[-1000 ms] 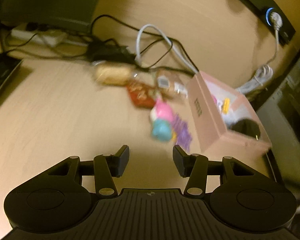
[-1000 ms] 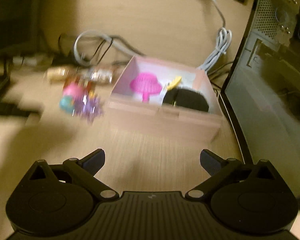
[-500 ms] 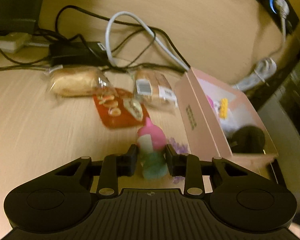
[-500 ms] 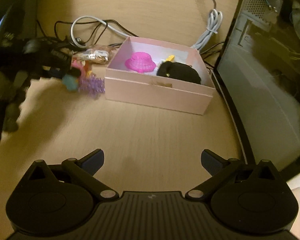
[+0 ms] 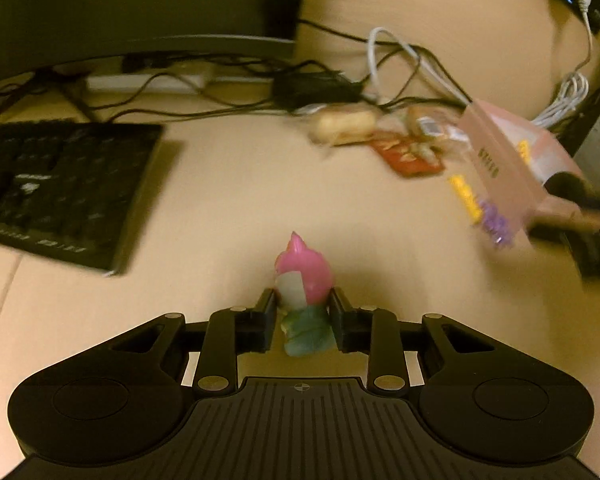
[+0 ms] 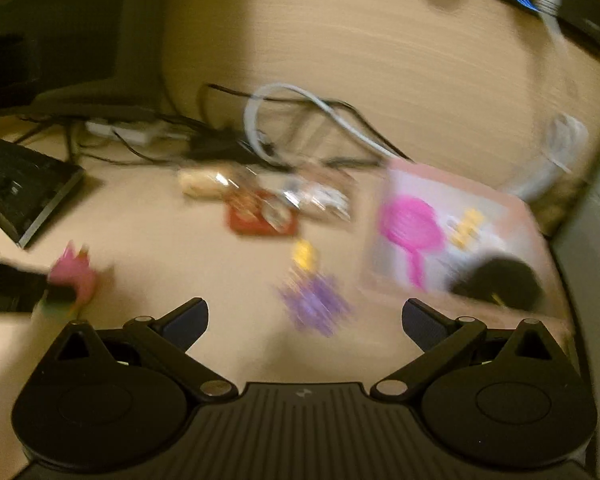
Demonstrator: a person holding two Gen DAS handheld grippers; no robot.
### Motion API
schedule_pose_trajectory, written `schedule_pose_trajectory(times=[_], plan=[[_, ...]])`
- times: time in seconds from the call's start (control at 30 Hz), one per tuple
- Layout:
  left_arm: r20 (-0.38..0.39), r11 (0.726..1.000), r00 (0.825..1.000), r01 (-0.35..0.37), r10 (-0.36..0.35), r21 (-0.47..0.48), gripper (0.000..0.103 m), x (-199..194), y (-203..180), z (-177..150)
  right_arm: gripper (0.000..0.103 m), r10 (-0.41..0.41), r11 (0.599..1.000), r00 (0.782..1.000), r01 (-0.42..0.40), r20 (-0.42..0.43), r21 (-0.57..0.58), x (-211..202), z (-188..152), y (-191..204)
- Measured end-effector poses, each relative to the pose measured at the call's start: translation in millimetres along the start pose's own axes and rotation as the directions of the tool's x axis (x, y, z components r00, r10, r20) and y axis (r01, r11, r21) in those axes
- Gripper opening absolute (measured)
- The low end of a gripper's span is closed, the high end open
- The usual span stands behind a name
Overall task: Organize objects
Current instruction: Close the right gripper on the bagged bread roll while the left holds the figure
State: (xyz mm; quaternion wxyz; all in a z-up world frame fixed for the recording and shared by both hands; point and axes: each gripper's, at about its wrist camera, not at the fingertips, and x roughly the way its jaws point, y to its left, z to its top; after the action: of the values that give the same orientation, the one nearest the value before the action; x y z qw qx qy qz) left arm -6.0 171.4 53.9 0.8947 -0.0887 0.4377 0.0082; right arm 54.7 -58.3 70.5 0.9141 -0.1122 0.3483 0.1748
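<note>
Our left claw [image 5: 303,311] is clamped on the pink-and-green toy figure [image 5: 305,280] above the table [image 5: 228,216]. Our right claw [image 6: 305,320] gapes wide, gripping nothing.

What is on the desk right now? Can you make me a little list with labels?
left gripper: shut on the pink and green toy
right gripper: open, holding nothing
pink box: on the desk at the right, open top
inside box: pink mushroom-shaped toy, a yellow piece, a black round thing
beside box: purple spiky toy, yellow toy
behind them: red snack packet, wrapped bread, cables
keyboard: at the left
</note>
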Motion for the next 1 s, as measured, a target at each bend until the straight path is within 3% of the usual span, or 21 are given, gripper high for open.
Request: schedule_pose_trajectory(times=[0.13,0.27,0.5,0.57,0.6,0.63,0.73,1.0], plan=[[-0.048,0.996,0.997,0.052,-0.055,-0.068,0.034,15,6,0,0.103,0.075,0.994,0.997,-0.076,-0.008,-0.079,57,51,28],[-0.012,0.996,1.0,0.026,-0.027,-0.08,0.033,25,2,5,0.103,0.085,0.987,0.994,-0.093,-0.063,-0.134,121,94,50],[-0.003,0.996,1.0,0.0,-0.001,-0.087,0.031,16,6,11,0.103,0.105,0.993,0.973,-0.113,-0.203,-0.028,192,115,61],[0.001,0.995,1.0,0.012,-0.012,-0.096,0.031,12,9,11,0.103,0.096,0.995,0.972,-0.098,-0.214,-0.001,196,111,60],[0.005,0.995,1.0,0.013,-0.012,-0.096,0.031,9,10,10,0.099,0.094,0.995,0.973,-0.096,-0.212,0.002,196,109,61],[0.008,0.995,1.0,0.015,-0.014,-0.095,0.031,7,10,9,0.09,0.099,0.995,0.972,-0.102,-0.214,-0.005,194,108,62],[0.015,0.995,1.0,0.022,-0.021,-0.093,0.03,2,10,9,0.083,0.11,0.99,0.971,-0.126,-0.213,-0.06,181,102,69],[0.035,0.997,0.999,0.02,-0.017,-0.077,0.03,-11,6,7,0.082,0.196,0.961,0.965,-0.224,-0.173,-0.16,94,51,70]])
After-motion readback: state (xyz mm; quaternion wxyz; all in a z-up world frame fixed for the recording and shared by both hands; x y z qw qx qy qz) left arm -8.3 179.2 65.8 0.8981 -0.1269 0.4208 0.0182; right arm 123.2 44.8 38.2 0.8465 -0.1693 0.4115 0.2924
